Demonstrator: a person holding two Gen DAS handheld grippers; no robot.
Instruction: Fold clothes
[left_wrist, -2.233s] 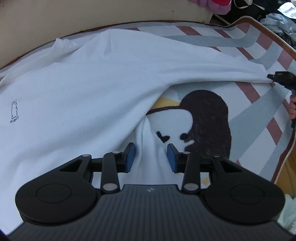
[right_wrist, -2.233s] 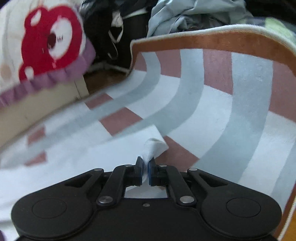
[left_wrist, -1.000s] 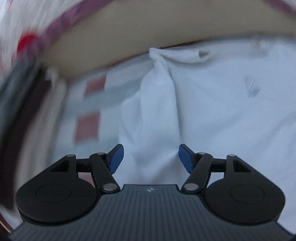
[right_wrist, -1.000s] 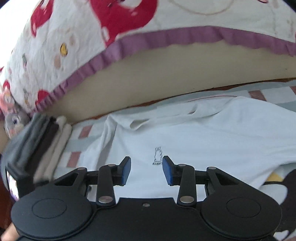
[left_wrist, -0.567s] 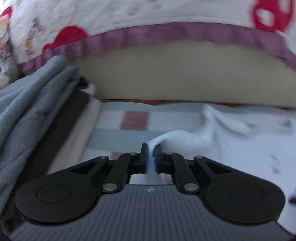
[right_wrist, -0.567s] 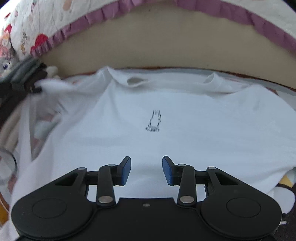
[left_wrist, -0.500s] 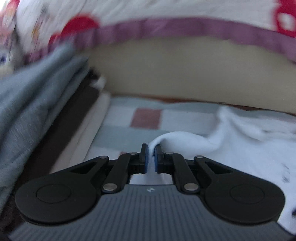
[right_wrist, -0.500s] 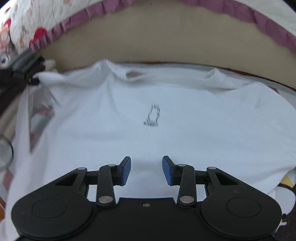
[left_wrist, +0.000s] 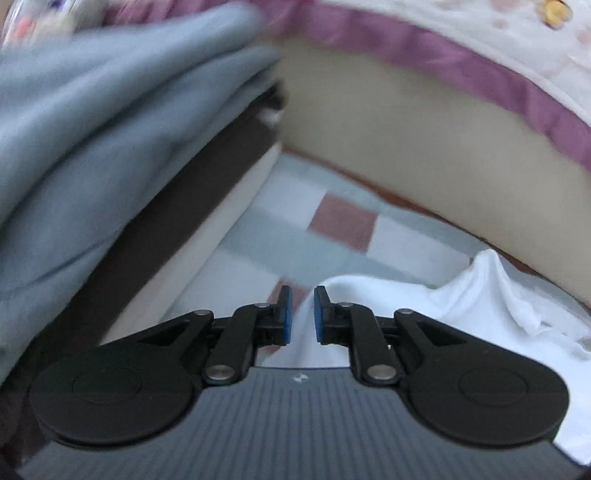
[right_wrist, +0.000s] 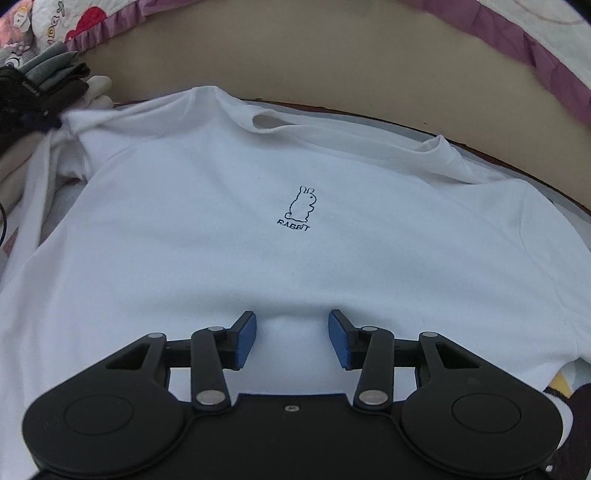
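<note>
While the white T-shirt (right_wrist: 295, 229) lies spread front-up on the striped rug (left_wrist: 332, 236), a stack of folded clothes (left_wrist: 92, 129) in grey, dark and cream sits at its left edge, against the beige bed base (left_wrist: 424, 140). The left gripper (left_wrist: 300, 314) hovers at the shirt's left sleeve, its blue pads (left_wrist: 287, 314) slightly parted, with white cloth between them but not pinched. Further right, the shirt's small rabbit print (right_wrist: 297, 214) faces up at mid-chest. The right gripper (right_wrist: 291, 339) hangs above the lower body of the shirt, jaws spread wide, holding nothing. A purple-trimmed quilt (right_wrist: 535, 55) hangs above.
</note>
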